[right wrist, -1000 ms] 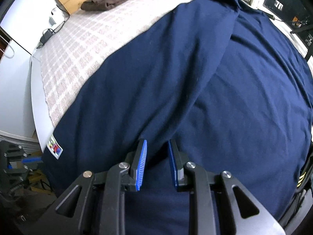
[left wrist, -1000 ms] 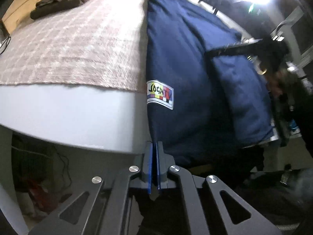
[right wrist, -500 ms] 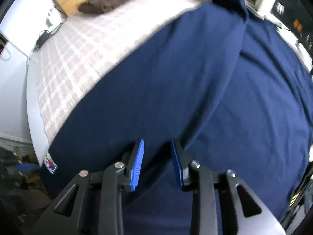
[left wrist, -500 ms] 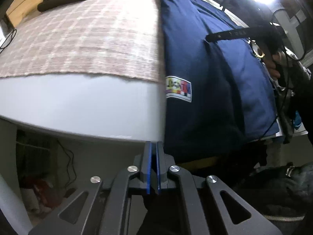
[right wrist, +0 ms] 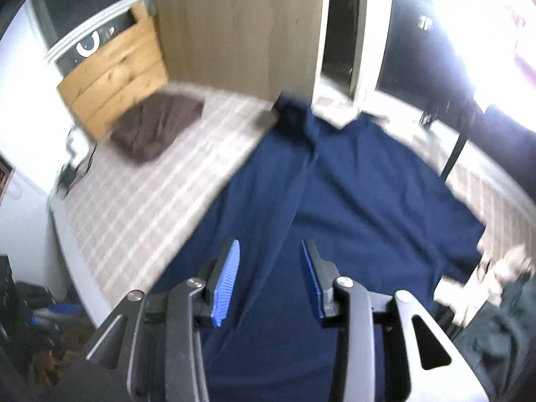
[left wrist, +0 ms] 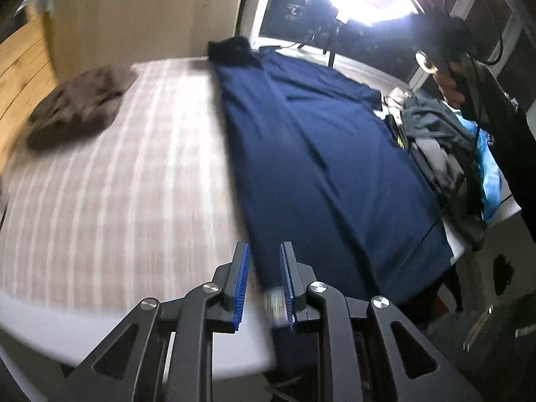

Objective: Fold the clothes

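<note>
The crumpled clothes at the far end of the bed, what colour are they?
Brown; the right wrist view shows them best.

The left claw (left wrist: 263, 283) points steeply down, its jaws opening with nothing gripped between them. The right claw (right wrist: 269, 279) also points down, its jaws opening wider, holding nothing.

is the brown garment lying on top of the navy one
No, the brown garment sits apart on the checked bed cover, with bare cover between it and the navy garment.

Two wrist fisheyes, both angled steeply down from above the bed's (left wrist: 100, 201) near edge — sharing the navy garment (left wrist: 318, 167).
</note>
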Tool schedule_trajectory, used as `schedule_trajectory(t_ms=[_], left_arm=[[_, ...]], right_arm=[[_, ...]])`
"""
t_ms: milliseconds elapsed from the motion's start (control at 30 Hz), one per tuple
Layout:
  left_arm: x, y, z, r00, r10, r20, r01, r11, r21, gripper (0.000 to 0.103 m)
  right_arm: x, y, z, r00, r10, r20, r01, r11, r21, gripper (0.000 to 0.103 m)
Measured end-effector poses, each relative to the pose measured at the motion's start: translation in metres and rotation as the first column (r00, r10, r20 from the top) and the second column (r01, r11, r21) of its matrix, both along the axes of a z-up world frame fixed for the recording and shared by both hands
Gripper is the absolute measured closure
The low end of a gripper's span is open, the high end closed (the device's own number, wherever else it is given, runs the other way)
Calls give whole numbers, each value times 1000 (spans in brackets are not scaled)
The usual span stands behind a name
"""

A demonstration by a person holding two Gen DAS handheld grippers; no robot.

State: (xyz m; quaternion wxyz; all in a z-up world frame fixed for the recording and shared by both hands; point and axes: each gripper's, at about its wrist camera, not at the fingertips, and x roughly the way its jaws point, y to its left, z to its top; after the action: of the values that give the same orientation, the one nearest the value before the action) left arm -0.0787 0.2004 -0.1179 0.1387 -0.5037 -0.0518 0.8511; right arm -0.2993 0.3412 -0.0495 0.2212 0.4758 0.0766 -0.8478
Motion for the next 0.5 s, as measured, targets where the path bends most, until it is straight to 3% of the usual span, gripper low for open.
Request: schedule_trajectory(t_ms=[33, 233, 500], left_arm=[[-21, 5, -7, 1000, 5, 8, -5, 1000, -11, 80], [-119, 16, -44, 996, 45, 76, -43, 999, -25, 80], [-181, 23, -78, 989, 74, 126, -73, 997, -10, 80]], right_arm=[[-15, -6, -2, 1000, 16, -18, -16, 1000, 8, 48], [-113, -28, -29, 997, 72, -19, -71, 996, 46, 47], [-202, -63, -93, 996, 82, 38, -85, 991, 105, 47]])
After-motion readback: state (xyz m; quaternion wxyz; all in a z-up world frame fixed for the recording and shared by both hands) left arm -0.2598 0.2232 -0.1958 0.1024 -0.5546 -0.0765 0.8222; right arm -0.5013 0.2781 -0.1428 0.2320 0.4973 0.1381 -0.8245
